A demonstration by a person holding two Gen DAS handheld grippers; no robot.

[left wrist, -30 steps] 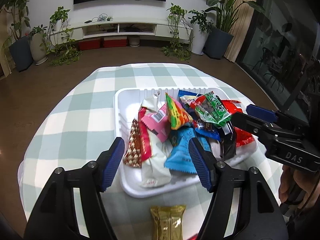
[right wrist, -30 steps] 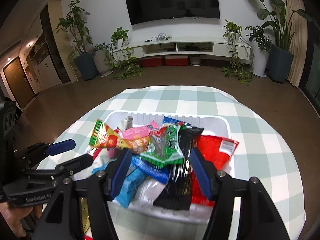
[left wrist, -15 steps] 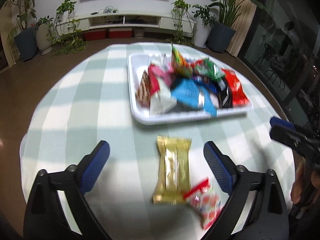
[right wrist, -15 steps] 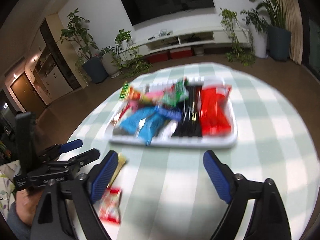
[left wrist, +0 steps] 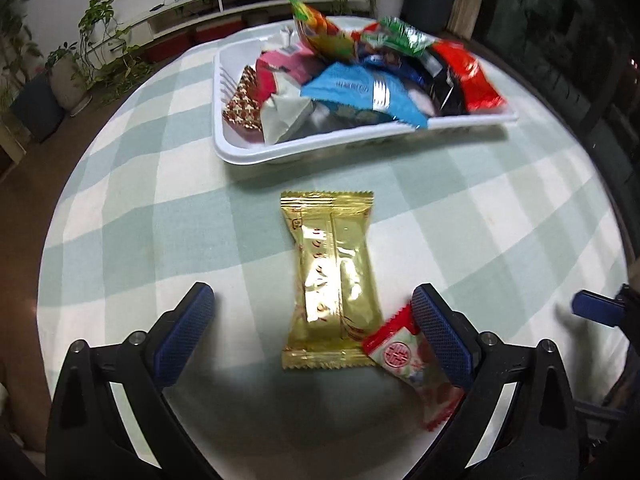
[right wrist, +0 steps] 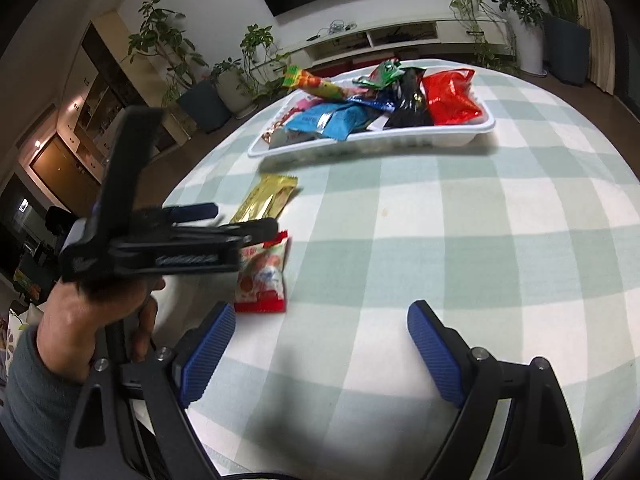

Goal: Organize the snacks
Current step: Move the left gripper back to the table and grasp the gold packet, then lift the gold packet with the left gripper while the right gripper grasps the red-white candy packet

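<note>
While both sets of jaws stand spread and empty, the left gripper (left wrist: 312, 322) hovers over a gold packet (left wrist: 334, 280) and a red-and-white candy packet (left wrist: 412, 364) touching its near corner; the right gripper (right wrist: 320, 350) hangs over bare checked tablecloth (right wrist: 460, 220). Farther off, a white tray (left wrist: 256, 152) holds heaped snacks (left wrist: 356, 80).

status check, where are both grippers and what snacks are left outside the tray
Both grippers open, empty. Left gripper over gold packet; red packet touching it. Tray full. Nothing blocking.
</note>
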